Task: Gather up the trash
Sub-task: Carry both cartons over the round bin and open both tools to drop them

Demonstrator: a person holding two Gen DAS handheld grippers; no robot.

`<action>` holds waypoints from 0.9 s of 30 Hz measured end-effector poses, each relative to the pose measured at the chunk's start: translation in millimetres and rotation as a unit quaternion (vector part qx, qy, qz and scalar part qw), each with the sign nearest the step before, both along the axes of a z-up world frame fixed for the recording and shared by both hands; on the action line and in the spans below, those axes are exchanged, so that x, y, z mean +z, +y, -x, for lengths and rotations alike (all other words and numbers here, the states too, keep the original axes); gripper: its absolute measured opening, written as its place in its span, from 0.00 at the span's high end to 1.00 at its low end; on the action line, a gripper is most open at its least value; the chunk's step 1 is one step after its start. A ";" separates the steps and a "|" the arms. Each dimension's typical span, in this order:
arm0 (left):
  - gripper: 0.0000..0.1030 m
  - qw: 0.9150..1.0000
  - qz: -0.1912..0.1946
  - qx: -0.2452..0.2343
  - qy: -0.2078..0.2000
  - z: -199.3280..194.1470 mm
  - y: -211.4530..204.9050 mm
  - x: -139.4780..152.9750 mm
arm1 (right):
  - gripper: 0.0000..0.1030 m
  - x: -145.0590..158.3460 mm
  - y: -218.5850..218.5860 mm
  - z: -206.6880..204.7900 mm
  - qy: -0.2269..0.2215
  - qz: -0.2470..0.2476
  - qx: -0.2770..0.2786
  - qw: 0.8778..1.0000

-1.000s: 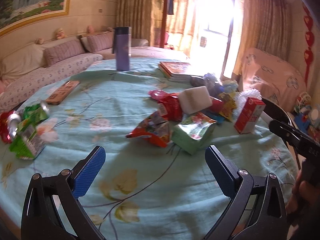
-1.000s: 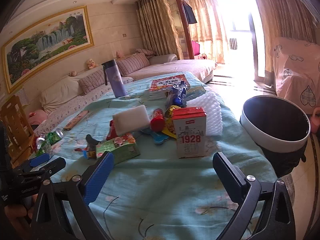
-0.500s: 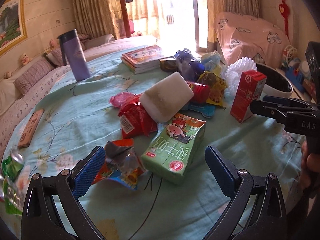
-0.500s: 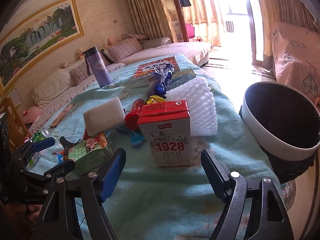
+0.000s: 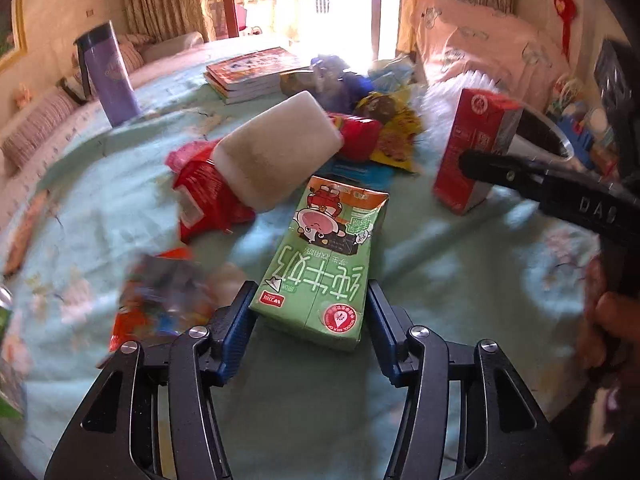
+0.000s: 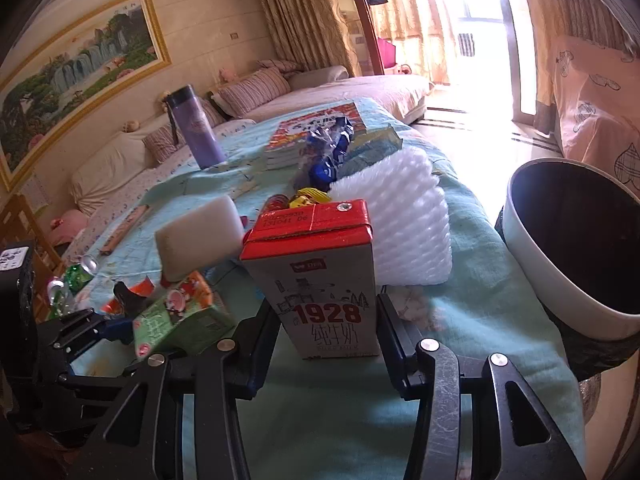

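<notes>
A green milk carton (image 5: 324,264) lies flat on the light blue tablecloth (image 5: 440,280). My left gripper (image 5: 308,332) has its blue pads on both sides of the carton's near end, touching it. A red and white "1928" milk carton (image 6: 320,280) stands upright. My right gripper (image 6: 328,344) has closed in around its base, pads against both sides. The green carton also shows in the right wrist view (image 6: 180,320), and the red carton in the left wrist view (image 5: 472,148). A round bin (image 6: 576,248) with a dark inside stands beside the table on the right.
A white foam block (image 5: 276,152), red snack wrappers (image 5: 208,196), yellow wrappers (image 5: 392,136) and a crumpled foil packet (image 5: 160,296) lie around the green carton. White foam netting (image 6: 400,216), stacked books (image 5: 252,72), a purple flask (image 6: 196,132) and green cans (image 6: 76,276) are on the table.
Both grippers moved forward and narrowed from wide open. The left now clamps the green carton's end; the right now clamps the red carton's base.
</notes>
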State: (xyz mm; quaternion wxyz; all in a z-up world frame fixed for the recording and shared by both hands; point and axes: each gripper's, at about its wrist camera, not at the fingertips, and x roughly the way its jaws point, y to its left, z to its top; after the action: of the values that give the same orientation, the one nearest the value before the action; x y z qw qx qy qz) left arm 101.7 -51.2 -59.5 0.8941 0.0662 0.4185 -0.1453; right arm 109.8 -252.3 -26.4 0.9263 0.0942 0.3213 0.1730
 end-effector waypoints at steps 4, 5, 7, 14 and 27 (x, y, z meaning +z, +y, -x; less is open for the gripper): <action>0.50 1.000 0.025 -0.009 -0.002 13.1 -11.0 6.0 | 0.54 2.1 -10.7 14.4 -0.005 -0.012 0.001 1.000; 0.50 0.999 0.029 -0.014 -0.007 17.4 -15.9 8.8 | 0.54 2.5 -13.9 17.8 -0.005 -0.014 0.000 1.000; 0.50 0.999 0.036 -0.024 -0.012 23.7 -23.4 14.6 | 0.54 4.0 -22.1 24.7 -0.007 -0.020 -0.004 1.000; 0.50 0.996 0.052 -0.054 -0.038 35.4 -55.1 31.5 | 0.54 12.1 -54.6 45.9 -0.014 -0.042 -0.028 0.999; 0.50 0.990 0.066 -0.119 -0.044 30.8 -126.3 48.9 | 0.54 19.6 -127.8 59.5 -0.031 -0.053 -0.100 0.993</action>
State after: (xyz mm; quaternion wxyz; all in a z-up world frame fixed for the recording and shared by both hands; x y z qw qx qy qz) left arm 70.9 -177.5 -10.6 0.8904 0.0627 0.3573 -0.2750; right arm 50.3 -380.1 -6.8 0.9422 0.1692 0.2718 0.0988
